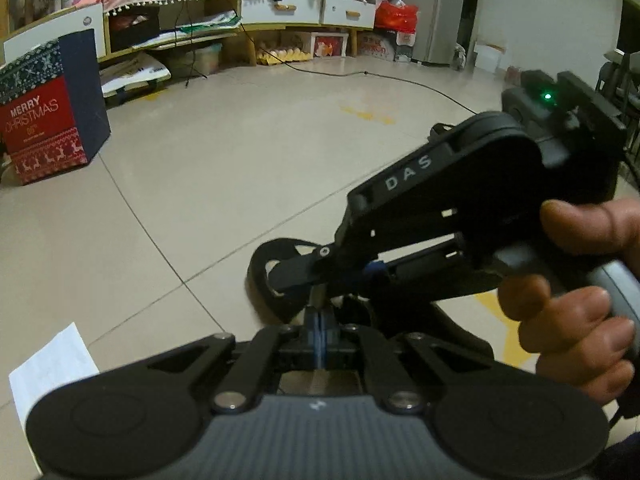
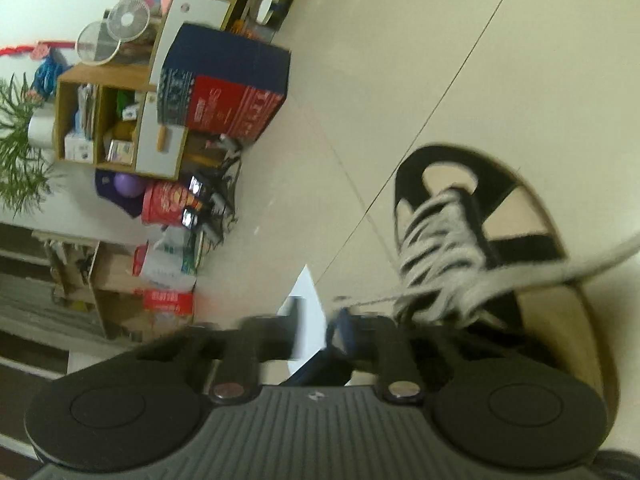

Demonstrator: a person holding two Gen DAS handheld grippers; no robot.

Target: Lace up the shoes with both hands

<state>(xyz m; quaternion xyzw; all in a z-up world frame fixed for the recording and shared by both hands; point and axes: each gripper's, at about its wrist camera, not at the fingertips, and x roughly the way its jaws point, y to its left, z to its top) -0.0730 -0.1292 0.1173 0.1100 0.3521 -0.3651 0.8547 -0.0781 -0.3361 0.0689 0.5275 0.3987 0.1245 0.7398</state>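
the black-and-cream canvas sneaker (image 2: 492, 240) is sitting on the pale tiled floor (image 1: 200, 184), just ahead of and below both claws. its flat white lace (image 2: 560, 270) is running taut from the eyelets out past the right edge of the right wrist view.

risk: the left claw (image 1: 320, 332) is clenched with its pads together, and a pale strip just above its tips may be the lace, but the grip is not confirmed. if the lace is only lightly pinched, a pull could slip it free. the right claw (image 2: 316, 332) is blurred and its tips partly hidden; whether it is gripping anything cannot be told. a lace end missed here would likely leave the crossing loose.

pose: the left claw is pointing steeply down at the shoe. the right claw is crossing just above the left one, rolled sideways, with a hand (image 1: 580, 300) wrapping its handle.
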